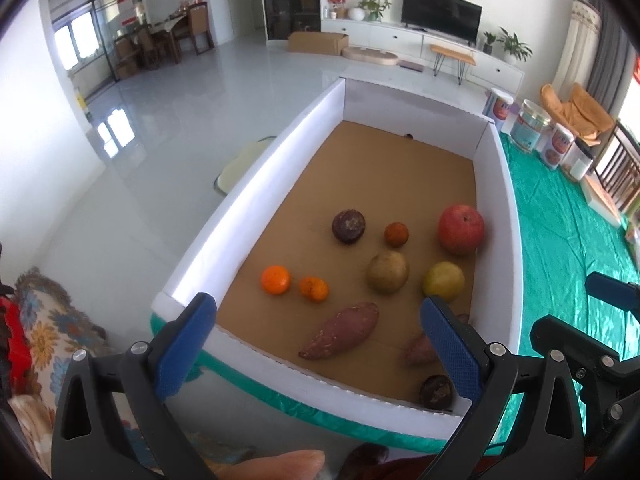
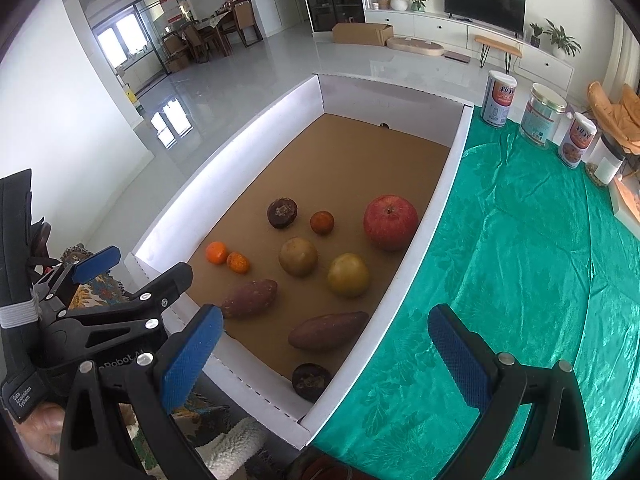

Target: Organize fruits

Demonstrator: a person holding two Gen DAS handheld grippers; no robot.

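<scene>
A white-walled box [image 1: 256, 184] [image 2: 424, 236] with a brown cardboard floor holds the produce. In it lie a red apple [image 1: 461, 229] [image 2: 390, 222], two pears [image 1: 387, 272] [image 2: 348, 275], mandarins [image 1: 275, 279] [image 2: 216, 252], a small dark orange [image 1: 396, 234], two sweet potatoes [image 1: 340, 335] [image 2: 328, 331] and two dark round fruits [image 1: 348, 226] [image 2: 310, 378]. My left gripper [image 1: 318, 302] hovers open over the box's near wall, holding nothing. My right gripper [image 2: 325, 316] is open and empty above the near right corner.
The box sits on a green tablecloth [image 2: 520, 280]. Three tins [image 2: 540, 116] stand at the cloth's far right. A flowered cushion [image 1: 44, 336] lies at the near left, beyond the table edge. A person's finger [image 1: 288, 462] shows at the bottom.
</scene>
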